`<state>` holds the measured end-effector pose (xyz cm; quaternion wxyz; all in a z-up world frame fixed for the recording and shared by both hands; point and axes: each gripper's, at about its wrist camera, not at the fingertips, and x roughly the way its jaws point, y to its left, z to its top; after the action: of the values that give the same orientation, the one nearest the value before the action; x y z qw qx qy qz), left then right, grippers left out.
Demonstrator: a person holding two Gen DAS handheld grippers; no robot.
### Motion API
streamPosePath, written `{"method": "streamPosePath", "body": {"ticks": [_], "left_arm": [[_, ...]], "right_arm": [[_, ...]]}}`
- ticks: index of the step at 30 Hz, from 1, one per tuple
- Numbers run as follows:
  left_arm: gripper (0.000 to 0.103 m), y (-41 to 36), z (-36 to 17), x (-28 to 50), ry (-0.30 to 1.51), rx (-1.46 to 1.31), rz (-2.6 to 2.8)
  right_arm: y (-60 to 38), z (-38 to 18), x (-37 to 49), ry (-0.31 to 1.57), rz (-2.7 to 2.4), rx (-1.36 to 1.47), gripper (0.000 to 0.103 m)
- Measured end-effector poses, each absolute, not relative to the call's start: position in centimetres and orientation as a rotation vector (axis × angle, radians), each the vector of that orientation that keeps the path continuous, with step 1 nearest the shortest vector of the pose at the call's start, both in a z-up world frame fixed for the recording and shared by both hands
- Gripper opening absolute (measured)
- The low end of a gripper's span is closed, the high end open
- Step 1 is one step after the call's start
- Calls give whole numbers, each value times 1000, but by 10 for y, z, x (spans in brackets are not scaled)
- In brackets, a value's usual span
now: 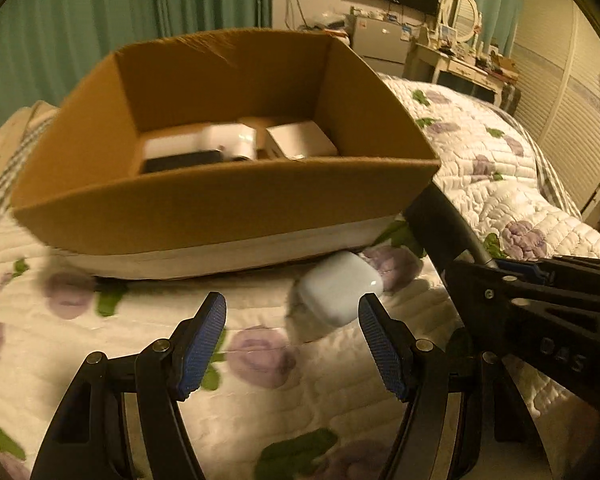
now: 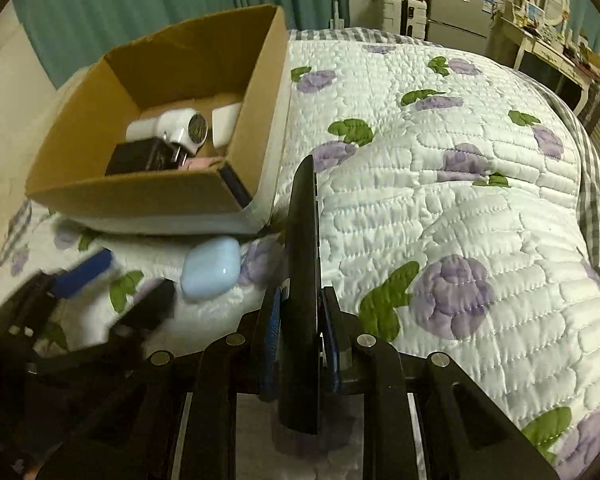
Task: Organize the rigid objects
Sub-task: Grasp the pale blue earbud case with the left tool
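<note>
Left gripper (image 1: 292,312), black frame with blue textured pads, tilted downward, jaws spread wide, nothing between the pads. Right gripper (image 2: 300,304), same build, tilted downward, jaws clamped tight on a flat black slab-shaped object (image 2: 303,240) standing edge-on between its pads.

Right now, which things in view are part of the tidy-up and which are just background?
In the job:
- cardboard box, already holding a white plug adapter, a white block and a black item
- pale blue case on the quilt by the box
- flat black object gripped in the right tool
- left tool, open

Lying about:
- fridge
- dressing table
- curtains
</note>
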<state>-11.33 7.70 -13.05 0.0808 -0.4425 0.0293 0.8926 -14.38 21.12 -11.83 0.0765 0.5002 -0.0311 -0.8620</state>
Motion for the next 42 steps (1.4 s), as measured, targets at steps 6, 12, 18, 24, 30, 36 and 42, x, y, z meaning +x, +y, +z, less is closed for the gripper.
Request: {"method": "streamPosePath", "body": {"ticks": [6,12,18,24,30,36,42], "left_arm": [[72,89,-143,-124,101,-1361,2604],[72,96,-149,-131,106,-1386,2577],[57,94,-155,-132,69,-1409,2557],[57,88,-141,-116,66,-1369,2557],[57,79,-119,-93,74,-1319,2589],[57,76,-89,-77,79,-1244,2645],[57,68,-50,-68,80,-1157,2719]], "right_arm": [[218,-115,-144,-123,-2608,1478,19],[217,-120,-147,-111,-2611,1479,19],[216,-123,-148,-106,-2623,1468,19],[217,-117,-140,-104,-2638,1445,19],[223,-100,-123,-125,-2671,1383,19],[225,-66,-104,-126,-2713,1278,19],[223,-25,-88,-108,-2747,1173,19]]}}
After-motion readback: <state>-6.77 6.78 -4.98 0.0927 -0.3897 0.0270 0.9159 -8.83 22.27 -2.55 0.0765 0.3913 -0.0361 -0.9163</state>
